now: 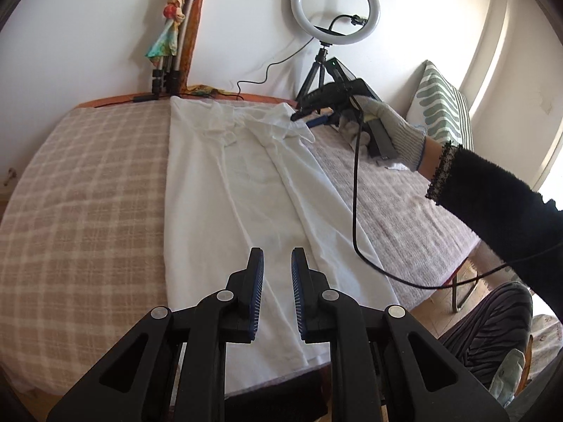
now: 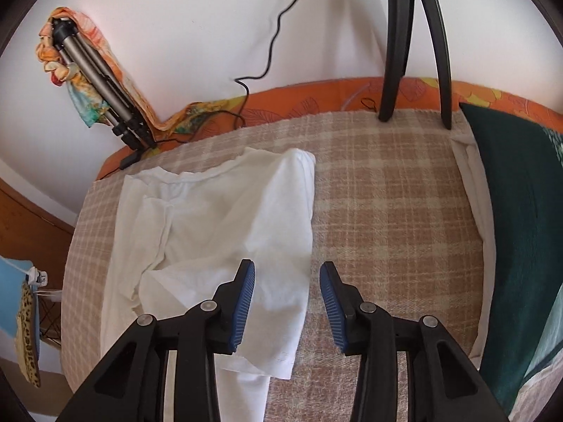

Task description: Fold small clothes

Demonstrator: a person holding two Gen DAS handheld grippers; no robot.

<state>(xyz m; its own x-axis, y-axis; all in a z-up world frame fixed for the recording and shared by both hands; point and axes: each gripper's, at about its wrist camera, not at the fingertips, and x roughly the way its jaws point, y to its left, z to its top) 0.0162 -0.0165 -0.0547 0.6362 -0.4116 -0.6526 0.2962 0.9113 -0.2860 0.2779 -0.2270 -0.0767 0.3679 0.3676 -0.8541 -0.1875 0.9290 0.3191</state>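
A white garment [image 1: 239, 183] lies stretched out on the checked blanket [image 1: 88, 193], its right side folded over along its length. My left gripper [image 1: 278, 256] hovers over the garment's near end, fingers a little apart and nothing between them. At the far end a gloved hand [image 1: 394, 123] holds my right gripper [image 1: 305, 119] just above the garment's far right corner. In the right wrist view the right gripper [image 2: 288, 267] is open above the folded edge of the garment [image 2: 218, 218]. Its pads touch no cloth.
A ring light [image 1: 336, 10] on a tripod stands at the far edge, its legs [image 2: 397, 52] resting on the blanket. A black cable [image 1: 355, 193] hangs across the bed. A folded tripod wrapped in a scarf [image 1: 172, 35] leans on the wall. Pillows [image 1: 440, 112] [image 2: 520, 228] lie on the right.
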